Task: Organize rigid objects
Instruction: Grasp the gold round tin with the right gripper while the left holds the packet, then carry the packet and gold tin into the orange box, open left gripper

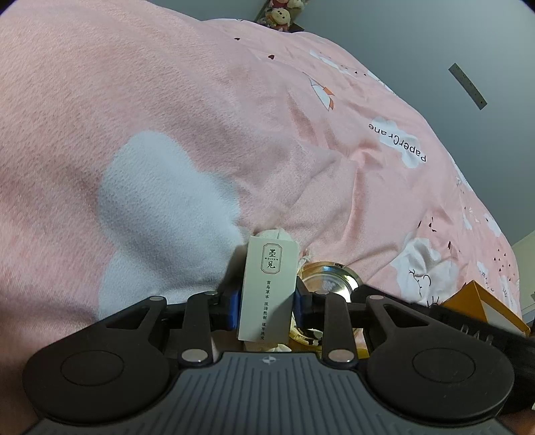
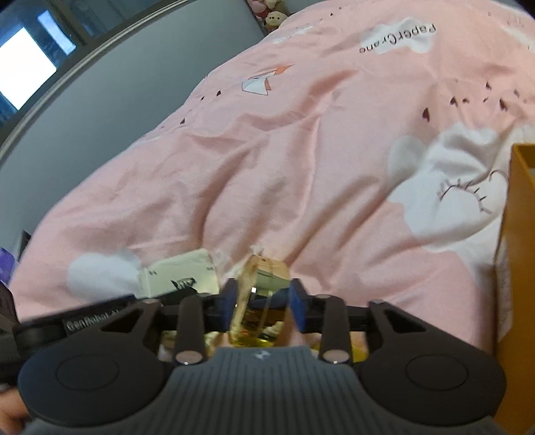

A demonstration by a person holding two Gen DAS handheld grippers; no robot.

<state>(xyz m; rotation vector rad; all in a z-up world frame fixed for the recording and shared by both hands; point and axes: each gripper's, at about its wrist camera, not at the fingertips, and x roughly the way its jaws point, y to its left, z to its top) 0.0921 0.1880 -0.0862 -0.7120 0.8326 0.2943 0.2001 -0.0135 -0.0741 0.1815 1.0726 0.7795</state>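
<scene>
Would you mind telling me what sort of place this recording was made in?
Most likely a bedroom: a pink quilt printed with clouds and paper cranes fills both views, plush toys sit at its far end, and a window shows in the grey wall.

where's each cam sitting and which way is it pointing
Left wrist: rides the left tool, aimed forward and down over the pink bedspread; its blue pads clamp a white box.
Right wrist: rides the right tool, same slant; a clear yellowish bottle sits between its pads.
Shared: the bedspread's "PaperCrane" cloud print, the orange box, and each other's tool and load.
</scene>
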